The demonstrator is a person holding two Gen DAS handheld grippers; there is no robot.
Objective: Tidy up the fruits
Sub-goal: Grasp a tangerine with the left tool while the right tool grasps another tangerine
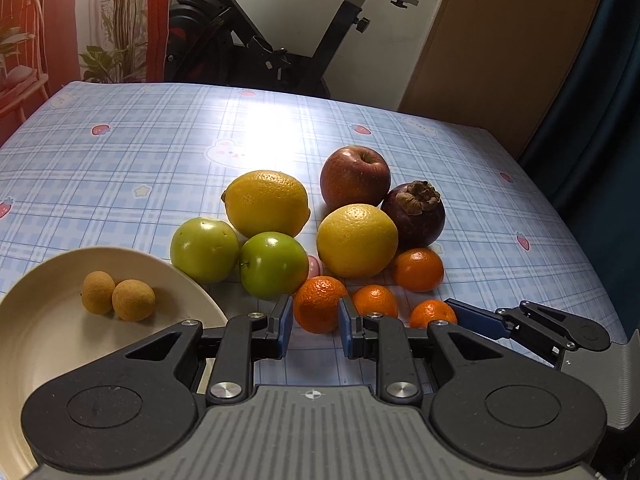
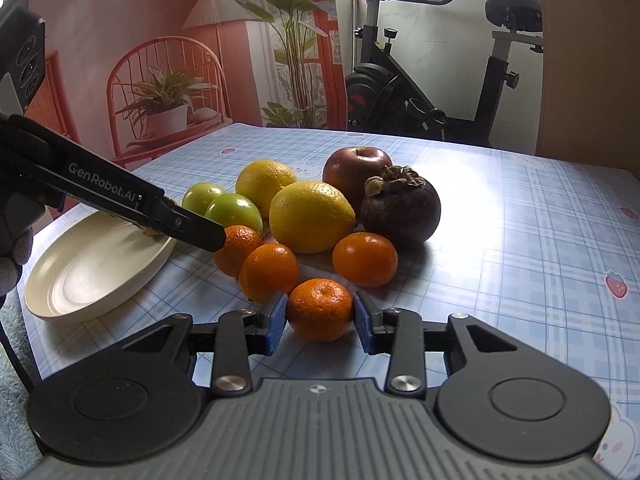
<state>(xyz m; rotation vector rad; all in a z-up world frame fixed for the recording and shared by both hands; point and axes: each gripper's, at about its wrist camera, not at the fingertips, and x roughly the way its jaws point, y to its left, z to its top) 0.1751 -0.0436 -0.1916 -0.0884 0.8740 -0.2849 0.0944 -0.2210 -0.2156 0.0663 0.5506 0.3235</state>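
Only two small brown fruits [image 1: 118, 298] lie on the plate [image 1: 48, 344] by the tabletop's left edge; the left gripper [image 1: 314, 326] is narrowed and empty, the right gripper [image 2: 320, 316] pinches a mandarin [image 2: 320, 309], and the pile is unsorted.

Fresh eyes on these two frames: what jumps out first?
The bright heap of fruit mid-table: two lemons, a red apple and a dark mangosteen behind four mandarins. The right gripper pinches the nearest mandarin. At left, a cream plate holds two small tan fruits.
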